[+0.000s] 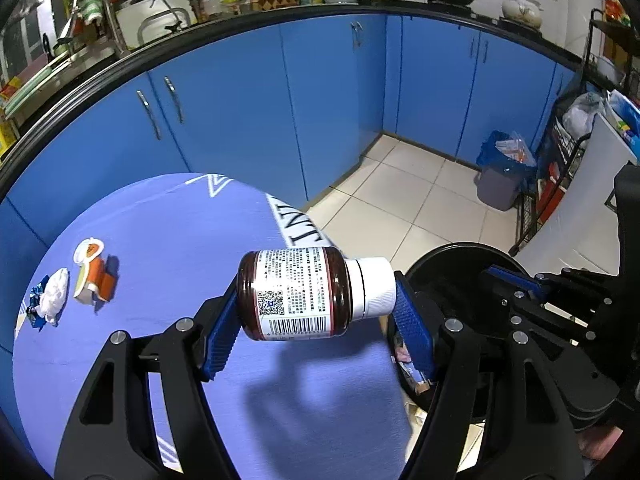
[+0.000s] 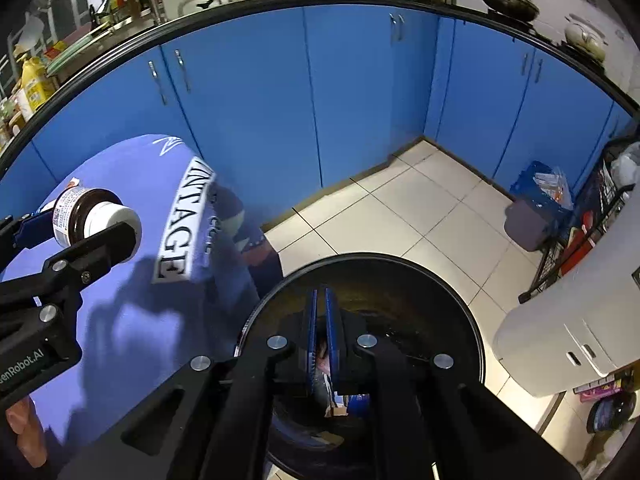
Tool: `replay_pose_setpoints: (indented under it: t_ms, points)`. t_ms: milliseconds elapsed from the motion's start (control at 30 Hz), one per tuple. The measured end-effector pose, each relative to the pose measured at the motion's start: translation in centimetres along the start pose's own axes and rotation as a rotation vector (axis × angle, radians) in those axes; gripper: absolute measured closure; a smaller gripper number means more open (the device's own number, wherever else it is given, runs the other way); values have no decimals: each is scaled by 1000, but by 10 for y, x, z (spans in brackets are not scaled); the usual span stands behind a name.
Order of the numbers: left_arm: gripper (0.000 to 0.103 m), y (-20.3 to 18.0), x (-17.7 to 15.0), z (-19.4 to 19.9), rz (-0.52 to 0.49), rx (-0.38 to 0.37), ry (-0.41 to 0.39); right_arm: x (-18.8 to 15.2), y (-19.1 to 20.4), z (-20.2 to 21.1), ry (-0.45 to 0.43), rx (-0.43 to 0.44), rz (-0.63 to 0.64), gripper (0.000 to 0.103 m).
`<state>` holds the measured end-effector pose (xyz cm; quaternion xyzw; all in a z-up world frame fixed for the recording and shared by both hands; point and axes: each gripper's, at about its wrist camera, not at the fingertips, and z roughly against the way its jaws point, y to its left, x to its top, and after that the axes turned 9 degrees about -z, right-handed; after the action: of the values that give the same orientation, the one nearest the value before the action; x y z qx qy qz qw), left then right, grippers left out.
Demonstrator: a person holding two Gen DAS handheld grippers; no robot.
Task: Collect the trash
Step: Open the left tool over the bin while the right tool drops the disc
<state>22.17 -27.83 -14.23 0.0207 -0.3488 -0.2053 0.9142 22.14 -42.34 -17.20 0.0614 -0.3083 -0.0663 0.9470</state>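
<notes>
Left gripper [image 1: 316, 312] is pinching a brown pill bottle [image 1: 294, 294] end to end, one pad on the base, the other on the white cap, bottle lying sideways in the air over the table edge nearest the black bin [image 1: 452, 264]. Right gripper [image 2: 320, 336] hangs directly over the bin mouth with its jaws pressed nearly together, and I see nothing between them. Bin [image 2: 460, 312] sits on the floor just beside the purple-clothed table [image 1: 160, 232] and already has a few scraps at the bottom, so some collecting looks done. Bottle is lifted but not yet over the bin opening; judging from the left view it needs a short carry toward the bin before release. Still left on the table, well away from the bin on the far side: an orange-and-white cup-like wrapper [image 1: 92, 276], a crumpled white tissue [image 1: 56, 296] just beside it, and a blue foil wrapper [image 1: 37, 306] touching the tissue. Estimate roughly mid-task: one item in transit, three to go.
</notes>
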Motion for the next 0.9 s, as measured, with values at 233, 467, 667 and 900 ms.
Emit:
replay_pose_setpoints:
  t_ms: [233, 467, 667, 900]
  points:
    - [33, -32, 8, -11, -37, -43, 13, -1, -28, 0, -18, -52, -29, 97]
    - [32, -61, 18, -18, -75, -60, 18, -2, -50, 1, -34, -82, -60, 85]
    - [22, -66, 20, -18, -76, -42, 3, -4, -57, -2, -38, -86, -69, 80]
    - [21, -43, 15, -8, -43, -10, -2, -4, -34, -4, -30, -57, -30, 80]
